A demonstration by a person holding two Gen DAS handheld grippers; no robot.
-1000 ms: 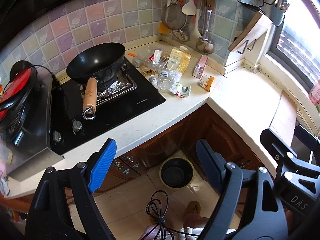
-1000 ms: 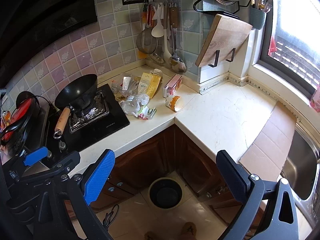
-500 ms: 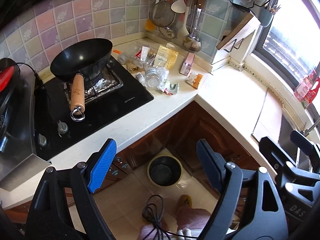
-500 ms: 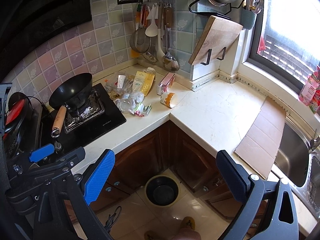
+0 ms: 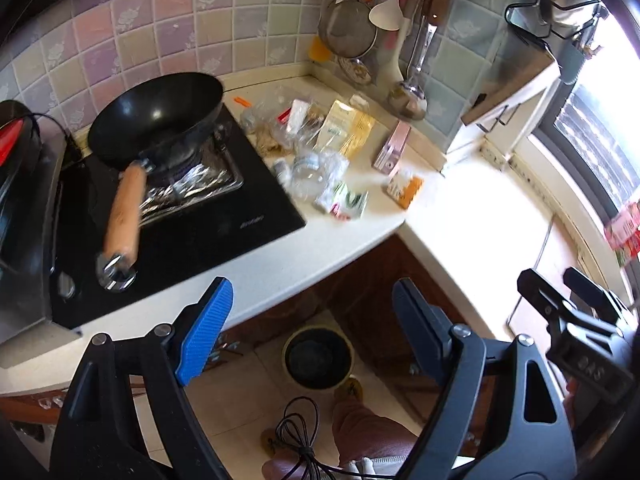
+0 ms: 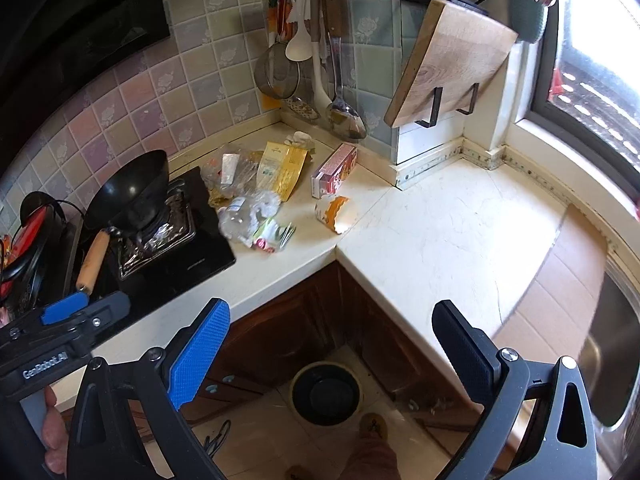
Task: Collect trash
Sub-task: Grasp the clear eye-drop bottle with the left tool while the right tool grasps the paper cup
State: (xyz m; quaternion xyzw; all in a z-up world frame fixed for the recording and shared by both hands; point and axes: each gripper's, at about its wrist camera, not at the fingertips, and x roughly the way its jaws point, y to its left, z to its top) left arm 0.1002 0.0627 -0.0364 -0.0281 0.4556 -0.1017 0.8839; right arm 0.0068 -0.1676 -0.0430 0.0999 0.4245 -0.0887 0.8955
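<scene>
Hovering above the counter (image 6: 440,232), both grippers, left (image 5: 312,336) and right (image 6: 332,352), were spread wide and empty; the trash (image 6: 260,196) lay in the corner beside the stove (image 6: 180,256), the bin (image 6: 326,394) on the floor below.

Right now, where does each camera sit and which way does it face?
Left wrist: on the left hand-held gripper, above the counter edge, facing the wok and trash pile; the right hand-held gripper and a leg show.
Right wrist: on the right hand-held gripper, facing the corner, cutting board and sink; the left gripper and fingers show.
Both share the pile, wok and floor bin.
</scene>
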